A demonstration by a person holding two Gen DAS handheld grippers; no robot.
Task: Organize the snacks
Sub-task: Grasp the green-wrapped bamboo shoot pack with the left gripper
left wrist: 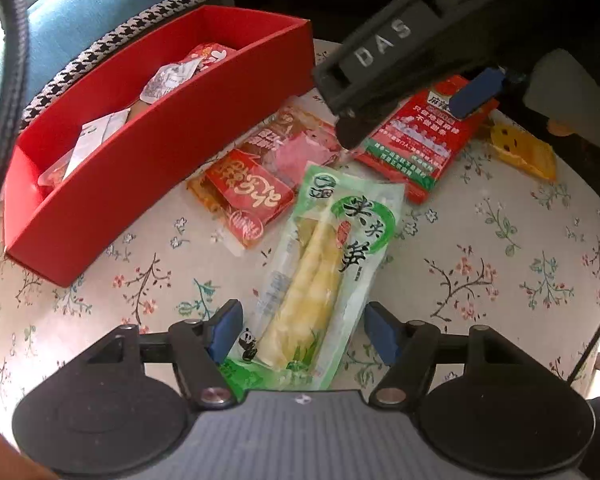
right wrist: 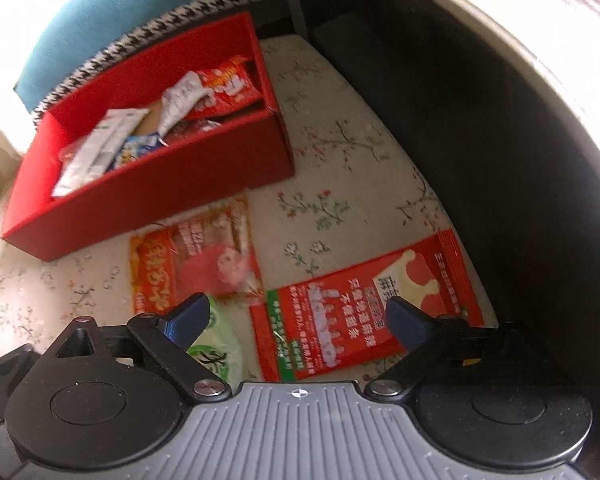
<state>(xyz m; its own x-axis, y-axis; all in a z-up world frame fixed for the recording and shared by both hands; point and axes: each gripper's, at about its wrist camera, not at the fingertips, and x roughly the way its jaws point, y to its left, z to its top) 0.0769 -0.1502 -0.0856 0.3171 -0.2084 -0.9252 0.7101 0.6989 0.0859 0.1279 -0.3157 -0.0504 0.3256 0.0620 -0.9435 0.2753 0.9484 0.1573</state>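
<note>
L gripper [left wrist: 300,330]: fingers part-open, straddling lower end of green bamboo-shoot pack [left wrist: 324,276]; pads just beside pack edges, not pressing yet. Pack lies flat on floral cloth [left wrist: 480,280], long axis running away from fingertips.

R gripper [right wrist: 296,320]: fingers wide, nothing held, hovering over red/green snack pack [right wrist: 364,312], which sits between and ahead of the tips.

Red box [left wrist: 148,168], already w/ several packets, lies beyond L fingertips, to their left. Orange/red packets [left wrist: 252,184] between box and bamboo pack.

Judgement, step in hand = twin pick-up.
- L: close on sealed edge, not on soft contents; film is slick, may slip.
- R: lower till tips touch cloth, pinch one pack edge.
- Avoid snagging cloth w/ tips.
</note>
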